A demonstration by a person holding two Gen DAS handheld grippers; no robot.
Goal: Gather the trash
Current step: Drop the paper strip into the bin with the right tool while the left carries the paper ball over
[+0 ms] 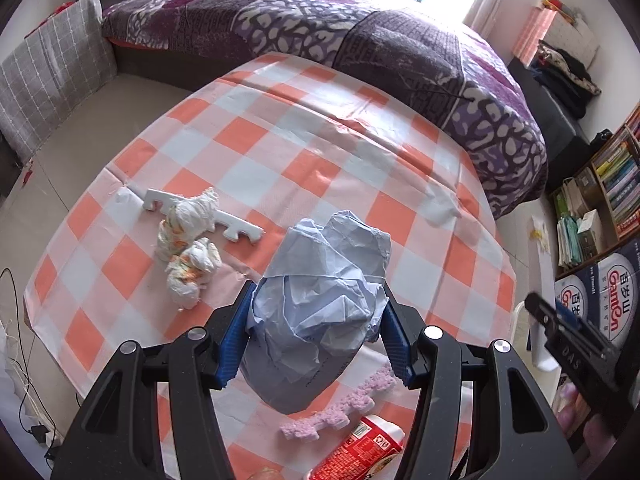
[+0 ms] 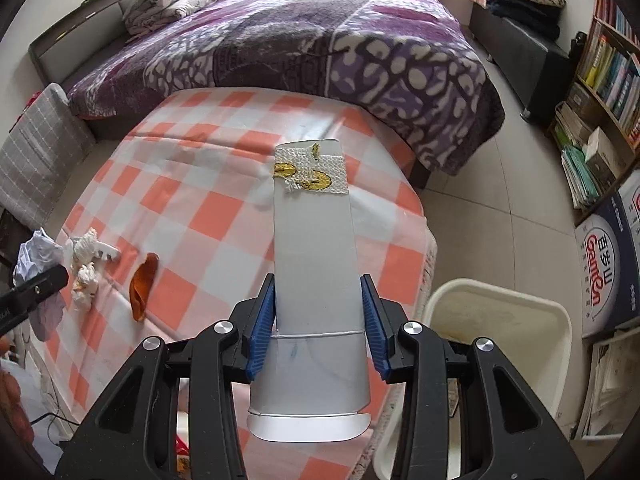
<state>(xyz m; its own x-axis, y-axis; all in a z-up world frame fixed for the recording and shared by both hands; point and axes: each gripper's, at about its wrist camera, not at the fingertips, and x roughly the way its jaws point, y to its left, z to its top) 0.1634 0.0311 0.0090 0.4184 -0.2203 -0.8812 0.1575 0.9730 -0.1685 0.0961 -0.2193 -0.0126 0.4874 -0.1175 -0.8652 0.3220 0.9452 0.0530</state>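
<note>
My left gripper (image 1: 316, 312) is shut on a crumpled pale-blue paper wad (image 1: 320, 304), held above the orange-checked tablecloth (image 1: 280, 148); the wad also shows in the right wrist view (image 2: 32, 256). My right gripper (image 2: 318, 312) is shut on a white paper cup (image 2: 316, 280), bottom end away, a torn tissue with yellow print stuck on it. White crumpled tissues (image 1: 188, 252) lie over a white foam comb piece (image 1: 240, 232). A pink foam strip (image 1: 344, 408) and a red snack wrapper (image 1: 364, 448) lie near the table's front. An orange peel (image 2: 144, 284) lies on the cloth.
A cream plastic bin (image 2: 500, 332) stands on the floor right of the table. A bed with a purple blanket (image 2: 320, 48) lies behind the table. Bookshelves and a Ganten water box (image 2: 604, 276) stand at the right. Cables (image 1: 24, 392) lie on the floor at the left.
</note>
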